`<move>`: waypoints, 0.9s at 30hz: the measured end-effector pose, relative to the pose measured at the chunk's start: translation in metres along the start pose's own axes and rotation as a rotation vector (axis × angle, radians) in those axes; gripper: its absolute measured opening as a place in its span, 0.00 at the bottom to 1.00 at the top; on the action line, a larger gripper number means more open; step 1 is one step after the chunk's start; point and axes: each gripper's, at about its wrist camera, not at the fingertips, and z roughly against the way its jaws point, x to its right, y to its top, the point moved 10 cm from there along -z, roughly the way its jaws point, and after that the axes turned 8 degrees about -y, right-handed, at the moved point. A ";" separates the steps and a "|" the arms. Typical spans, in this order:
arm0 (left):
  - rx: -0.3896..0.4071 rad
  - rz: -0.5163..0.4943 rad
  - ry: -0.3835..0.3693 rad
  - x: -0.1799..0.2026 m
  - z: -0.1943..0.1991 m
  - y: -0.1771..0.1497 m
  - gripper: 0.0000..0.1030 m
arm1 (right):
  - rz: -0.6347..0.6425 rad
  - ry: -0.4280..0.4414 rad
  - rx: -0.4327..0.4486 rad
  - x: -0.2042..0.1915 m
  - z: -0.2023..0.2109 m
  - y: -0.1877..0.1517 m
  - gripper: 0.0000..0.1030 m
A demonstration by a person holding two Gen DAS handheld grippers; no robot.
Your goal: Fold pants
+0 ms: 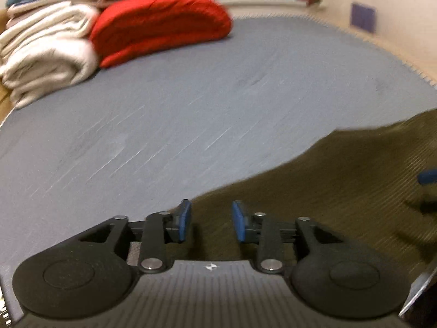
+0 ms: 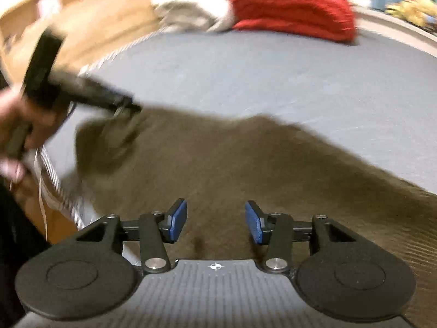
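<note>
Olive-brown ribbed pants [image 1: 341, 180] lie on a grey mat [image 1: 191, 109], filling the lower right of the left wrist view. My left gripper [image 1: 210, 222] is open and empty, just above the pants' left edge. In the right wrist view the pants [image 2: 232, 164] spread across the middle of the grey mat [image 2: 273, 76]. My right gripper [image 2: 216, 221] is open and empty above the cloth. The left gripper [image 2: 120, 102] shows blurred at the far left of the pants, held by a hand; its jaws are not clear there. A blue pad [image 1: 428, 177] of the right gripper shows at the right edge.
A folded red blanket [image 1: 161, 24] and cream blankets [image 1: 46, 54] are stacked at the mat's far left corner. They also show in the right wrist view, red [image 2: 295, 8] and cream [image 2: 191, 2]. Wooden floor [image 2: 90, 27] borders the mat.
</note>
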 end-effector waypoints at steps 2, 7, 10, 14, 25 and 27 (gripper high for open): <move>0.021 -0.021 -0.040 0.024 -0.004 0.011 0.42 | -0.048 -0.063 0.036 0.033 0.013 0.007 0.50; 0.067 -0.065 -0.133 0.091 -0.025 0.039 0.48 | -0.138 -0.190 0.049 0.105 0.047 0.003 0.51; 0.073 -0.080 -0.186 0.129 -0.042 0.055 0.49 | -0.154 -0.304 0.078 0.151 0.074 -0.007 0.56; 0.073 -0.132 -0.252 0.180 -0.053 0.063 0.49 | -0.260 -0.442 0.101 0.223 0.101 -0.034 0.59; -0.148 -0.283 -0.282 0.230 -0.140 0.016 0.51 | -0.835 -0.692 0.112 0.390 0.135 -0.159 0.59; -0.151 -0.266 -0.288 0.229 -0.139 0.019 0.51 | -0.887 -0.723 0.125 0.405 0.140 -0.170 0.59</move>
